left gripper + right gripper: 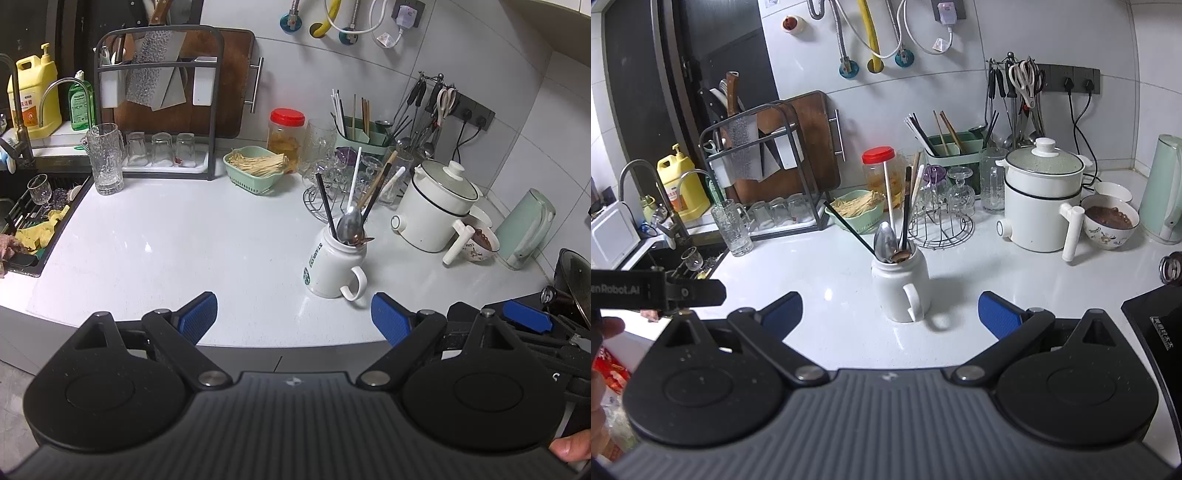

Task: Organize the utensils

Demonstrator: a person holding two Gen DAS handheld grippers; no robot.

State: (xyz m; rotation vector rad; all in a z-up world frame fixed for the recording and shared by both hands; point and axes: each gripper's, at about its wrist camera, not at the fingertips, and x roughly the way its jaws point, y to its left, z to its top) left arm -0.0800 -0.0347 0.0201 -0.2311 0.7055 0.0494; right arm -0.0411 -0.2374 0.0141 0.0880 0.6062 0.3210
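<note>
A white Starbucks mug [332, 264] stands on the white counter and holds a metal spoon [349, 225], black, white and wooden chopsticks and a wooden spoon. It also shows in the right wrist view [899, 284], with its spoon [885, 240]. My left gripper [294, 319] is open and empty, low over the counter's front edge, the mug just beyond it. My right gripper [890, 312] is open and empty, with the mug right ahead between its fingers. A green utensil caddy [364, 134] with chopsticks stands at the back wall; it also shows in the right wrist view [955, 149].
A white electric pot [1043, 199], a bowl of food [1110, 221] and a green kettle [1165, 188] stand right. Wire rack with glasses [940, 218], green basket [255, 170], red-lid jar [286, 138], tall glass mug [105, 164], knife rack [159, 92] and sink [33, 221] lie behind and left.
</note>
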